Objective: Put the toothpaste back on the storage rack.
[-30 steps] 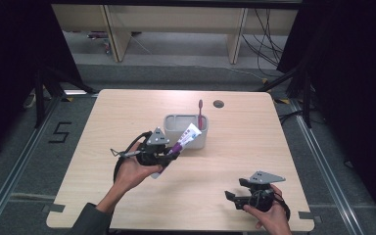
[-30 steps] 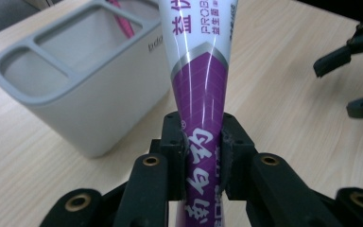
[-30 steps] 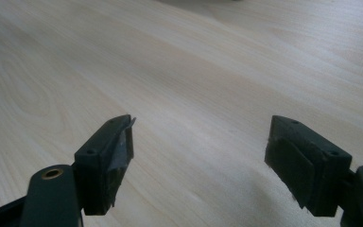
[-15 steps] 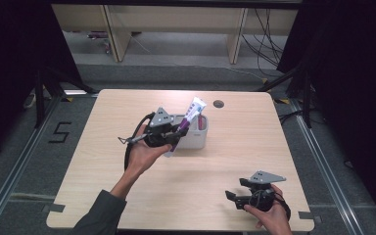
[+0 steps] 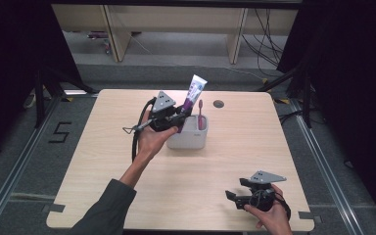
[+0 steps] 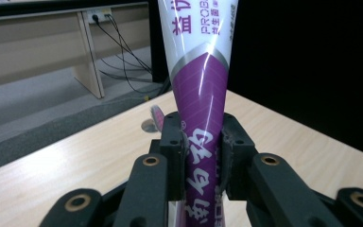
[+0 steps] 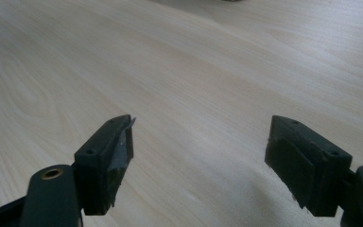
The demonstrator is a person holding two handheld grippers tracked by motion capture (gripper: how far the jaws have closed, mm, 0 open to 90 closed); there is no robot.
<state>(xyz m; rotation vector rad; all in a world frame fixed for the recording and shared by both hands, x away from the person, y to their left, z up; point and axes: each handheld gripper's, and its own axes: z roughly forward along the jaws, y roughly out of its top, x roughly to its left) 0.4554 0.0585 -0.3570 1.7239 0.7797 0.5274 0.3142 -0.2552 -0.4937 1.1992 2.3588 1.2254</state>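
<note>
While the left tool clamps a toothpaste tube above the holder, right tool gapes — empty

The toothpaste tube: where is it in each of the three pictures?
High view: toothpaste tube stands top centre, above the grey holder, clamped by the left gripper.
Left gripper view: tube fills the centre, between the jaws.
Right gripper view: not in it.
Shared landmark: the wooden table.

Purple-and-white toothpaste tube, pink toothbrush, grey holder, pale woodgrain table
</note>
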